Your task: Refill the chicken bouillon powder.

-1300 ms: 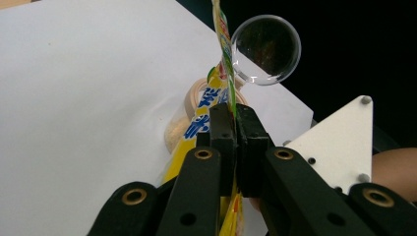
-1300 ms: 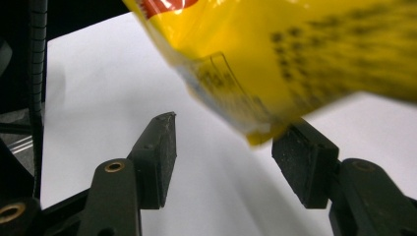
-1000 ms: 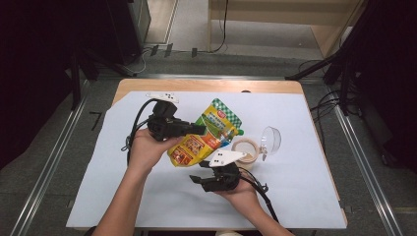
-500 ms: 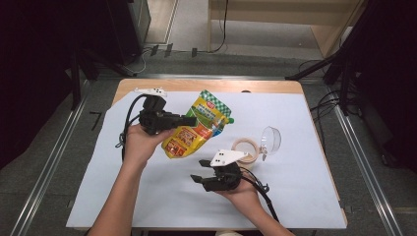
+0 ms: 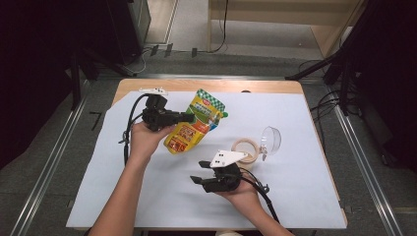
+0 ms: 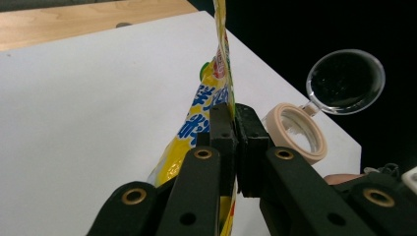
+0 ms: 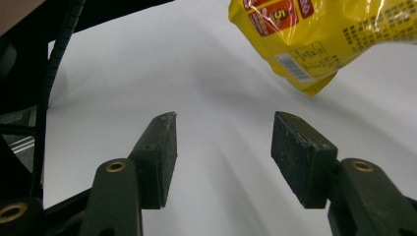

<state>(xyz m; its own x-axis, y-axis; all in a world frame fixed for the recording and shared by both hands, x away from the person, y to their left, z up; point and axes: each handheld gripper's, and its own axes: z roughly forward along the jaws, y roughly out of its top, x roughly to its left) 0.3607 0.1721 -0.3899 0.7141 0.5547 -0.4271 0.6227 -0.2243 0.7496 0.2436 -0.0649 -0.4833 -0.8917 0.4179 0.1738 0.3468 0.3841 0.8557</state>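
Note:
My left gripper (image 5: 189, 117) is shut on a yellow and green snack pouch (image 5: 194, 128), pinching its edge and holding it tilted above the white table sheet. In the left gripper view the jaws meet on the pouch (image 6: 216, 78), gripper midpoint (image 6: 235, 115). My right gripper (image 5: 197, 172) rests low near the table's front, jaws open and apart with nothing between them. In the right gripper view the gripper (image 7: 223, 135) looks over bare sheet, with the pouch's lower corner (image 7: 319, 44) hanging ahead at upper right.
A roll of beige tape (image 5: 247, 150) lies beside a clear round lid (image 5: 270, 140) right of centre, just behind my right hand. Both show in the left gripper view, tape (image 6: 296, 135) and lid (image 6: 346, 81). The white sheet (image 5: 123, 196) covers the wooden table (image 5: 177, 85).
My left gripper has carried the pouch to the left and a little lower. The right gripper has stayed in place.

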